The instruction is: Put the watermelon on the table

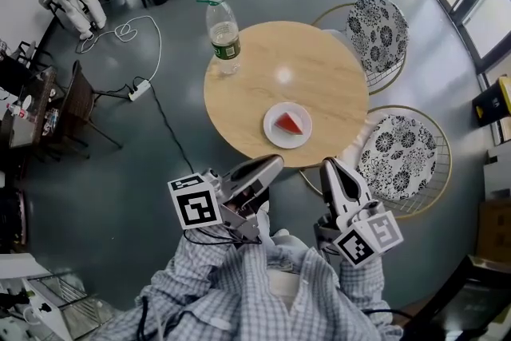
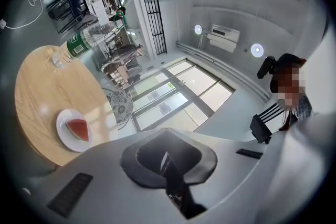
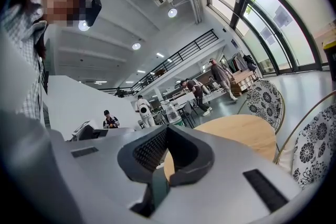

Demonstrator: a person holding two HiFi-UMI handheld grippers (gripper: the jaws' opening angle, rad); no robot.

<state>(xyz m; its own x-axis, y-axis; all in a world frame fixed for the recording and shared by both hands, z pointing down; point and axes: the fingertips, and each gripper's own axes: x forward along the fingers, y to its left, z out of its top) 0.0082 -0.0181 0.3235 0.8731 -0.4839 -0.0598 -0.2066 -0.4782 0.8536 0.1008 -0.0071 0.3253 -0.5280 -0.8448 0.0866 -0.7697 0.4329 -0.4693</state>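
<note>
A red watermelon wedge (image 1: 289, 124) lies on a small white plate (image 1: 271, 133) near the front edge of the round wooden table (image 1: 271, 64). The left gripper view shows the same wedge (image 2: 77, 129) on its plate (image 2: 63, 119) at the lower left. My left gripper (image 1: 271, 164) is held level just short of the table's near edge, shut and empty, its jaws closed together (image 2: 167, 136). My right gripper (image 1: 330, 168) hangs beside it to the right, below the plate. Its jaws (image 3: 167, 134) meet at the tips with nothing between them.
A clear water bottle (image 1: 223, 32) with a green label stands at the table's far left edge. Two chairs with black-and-white patterned cushions (image 1: 377, 32) (image 1: 403, 156) stand at the table's right. A power strip and cable (image 1: 140, 89) lie on the floor to the left.
</note>
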